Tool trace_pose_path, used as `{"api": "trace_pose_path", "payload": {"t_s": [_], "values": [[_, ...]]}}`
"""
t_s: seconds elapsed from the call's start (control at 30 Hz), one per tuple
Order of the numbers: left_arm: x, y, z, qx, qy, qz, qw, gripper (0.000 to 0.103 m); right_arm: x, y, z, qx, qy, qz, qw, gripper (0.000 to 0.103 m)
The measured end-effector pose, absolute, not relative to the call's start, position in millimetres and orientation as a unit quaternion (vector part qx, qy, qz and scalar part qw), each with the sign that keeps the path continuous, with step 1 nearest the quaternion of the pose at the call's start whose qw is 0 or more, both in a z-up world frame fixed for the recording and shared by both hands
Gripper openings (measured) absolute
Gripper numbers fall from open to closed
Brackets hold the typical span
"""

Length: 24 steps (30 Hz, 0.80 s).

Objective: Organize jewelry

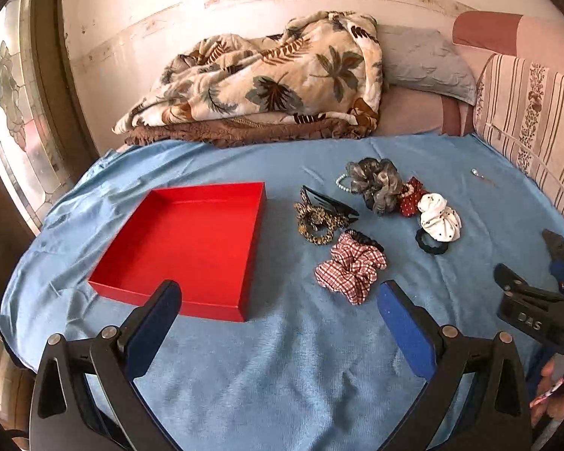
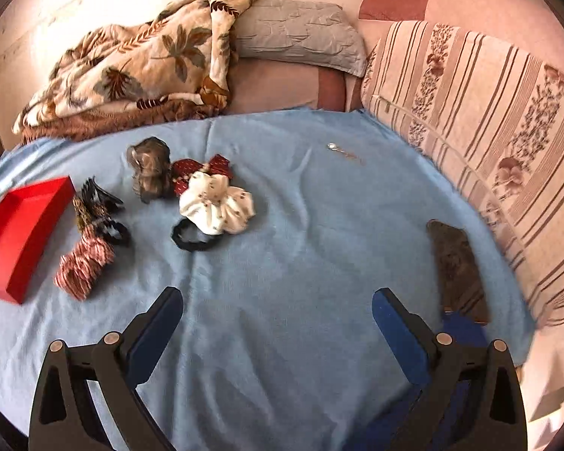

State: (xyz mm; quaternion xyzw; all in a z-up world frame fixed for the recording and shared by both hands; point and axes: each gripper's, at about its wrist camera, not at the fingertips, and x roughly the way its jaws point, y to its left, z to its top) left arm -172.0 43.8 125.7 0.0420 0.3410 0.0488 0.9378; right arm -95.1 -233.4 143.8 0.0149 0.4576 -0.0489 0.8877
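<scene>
An empty red box [image 1: 184, 248] lies on the blue cloth [image 1: 282, 357]; it also shows at the left edge of the right wrist view [image 2: 15, 233]. To its right lie a red checked scrunchie [image 1: 351, 268], a leopard scrunchie with a black claw clip [image 1: 319, 218], a grey scrunchie [image 1: 376, 182], a pearl bracelet [image 1: 342, 182], a red dotted bow [image 1: 411, 195], a white scrunchie [image 1: 440, 218] and a black hair tie [image 1: 430, 244]. A small silver pendant [image 2: 332, 146] lies apart. My left gripper [image 1: 278, 300] is open and empty. My right gripper [image 2: 278, 308] is open and empty; it also shows in the left wrist view [image 1: 526, 297].
A leaf-patterned blanket [image 1: 267, 79] and a grey pillow [image 1: 425, 60] lie at the back. A striped cushion [image 2: 488, 131] borders the right side. A dark flat object [image 2: 457, 267] lies on the cloth by the right gripper.
</scene>
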Motion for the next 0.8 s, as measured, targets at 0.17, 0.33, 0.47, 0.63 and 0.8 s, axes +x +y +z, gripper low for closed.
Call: {"api": "trace_pose_path", "payload": {"t_s": [0.17,0.33,0.47,0.63,0.8], "values": [[-169,49,113,0.026,0.332,0.023,0.943,0.103,-95,-224,127,0.043,0.466,-0.034,0.883,0.1],[-172,68,125,0.048,0.304,0.024,0.951,0.103,-102,-213,138,-0.005,0.435,-0.022,0.9,0.098],[-167,87,150,0.019,0.281,0.052,0.958,0.103,-106,-209,143,0.005,0.414,-0.023,0.91,0.098],[-161,97,151,-0.033,0.298,0.077,0.951,0.103,-110,-205,136,0.026,0.423,-0.014,0.906,0.098],[-169,92,134,-0.05,0.322,0.07,0.943,0.103,-113,-203,140,0.0,0.428,-0.006,0.904,0.098]]}}
